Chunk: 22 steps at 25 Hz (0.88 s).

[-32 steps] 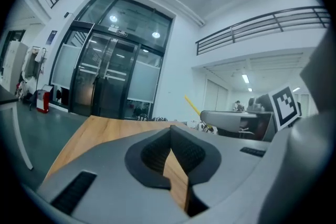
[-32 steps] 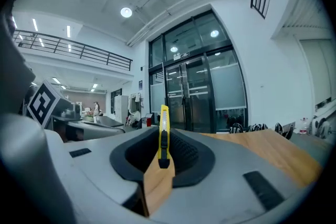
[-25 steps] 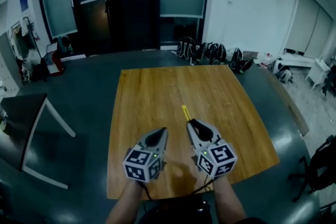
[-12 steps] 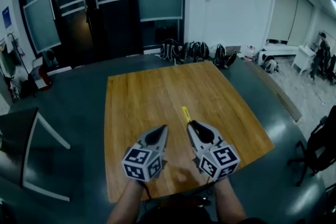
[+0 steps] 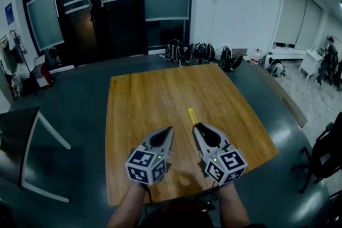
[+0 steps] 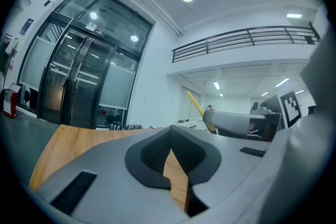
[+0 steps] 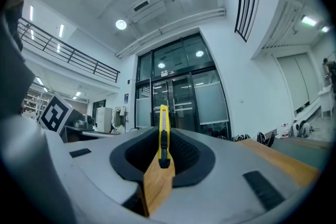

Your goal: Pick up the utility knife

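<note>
knife (image 5: 191,116): we grip it in our right gripper (image 5: 199,127), lower centre.
left gripper (image 5: 167,131): closed, empty.
remaining: likely nothing.

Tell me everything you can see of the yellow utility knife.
The utility knife is slim, yellow and plastic-looking, with a black slider. The right gripper clamps one end between its pads; the other end sticks out past the jaws, tilted upward, above the wooden table. Nothing else touches it. Whether the blade is out cannot be told.
</note>
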Each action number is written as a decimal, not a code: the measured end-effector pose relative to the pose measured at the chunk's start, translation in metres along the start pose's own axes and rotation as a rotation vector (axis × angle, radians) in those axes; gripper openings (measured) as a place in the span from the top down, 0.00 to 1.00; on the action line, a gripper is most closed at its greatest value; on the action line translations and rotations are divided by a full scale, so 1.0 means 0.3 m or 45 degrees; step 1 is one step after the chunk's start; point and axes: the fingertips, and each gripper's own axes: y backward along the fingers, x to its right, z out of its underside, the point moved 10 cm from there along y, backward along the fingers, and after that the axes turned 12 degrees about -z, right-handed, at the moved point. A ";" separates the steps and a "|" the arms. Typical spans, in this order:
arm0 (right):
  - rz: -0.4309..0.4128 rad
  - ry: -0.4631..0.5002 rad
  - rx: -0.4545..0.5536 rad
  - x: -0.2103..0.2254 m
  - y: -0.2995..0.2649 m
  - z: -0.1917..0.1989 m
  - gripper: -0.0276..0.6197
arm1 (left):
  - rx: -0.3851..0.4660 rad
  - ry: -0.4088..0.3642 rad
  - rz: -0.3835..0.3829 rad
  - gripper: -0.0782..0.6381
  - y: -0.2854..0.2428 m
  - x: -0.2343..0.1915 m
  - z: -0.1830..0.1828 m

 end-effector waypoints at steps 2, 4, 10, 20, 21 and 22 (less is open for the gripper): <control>0.001 0.001 -0.003 0.001 -0.008 -0.005 0.85 | 0.000 0.001 0.000 0.88 -0.003 -0.006 -0.005; 0.003 0.000 -0.009 0.001 -0.013 -0.012 0.85 | -0.002 0.000 0.002 0.88 -0.006 -0.006 -0.007; -0.010 0.022 -0.017 0.005 -0.019 -0.013 0.85 | -0.008 0.000 -0.002 0.88 -0.012 -0.009 0.000; 0.002 0.003 -0.022 0.007 -0.027 -0.007 0.85 | -0.003 0.007 0.000 0.88 -0.018 -0.019 0.000; 0.001 0.009 -0.023 0.008 -0.028 -0.007 0.85 | 0.000 0.010 0.001 0.88 -0.018 -0.020 -0.001; -0.002 0.013 -0.022 0.009 -0.029 -0.006 0.85 | 0.002 0.010 0.002 0.88 -0.017 -0.020 -0.003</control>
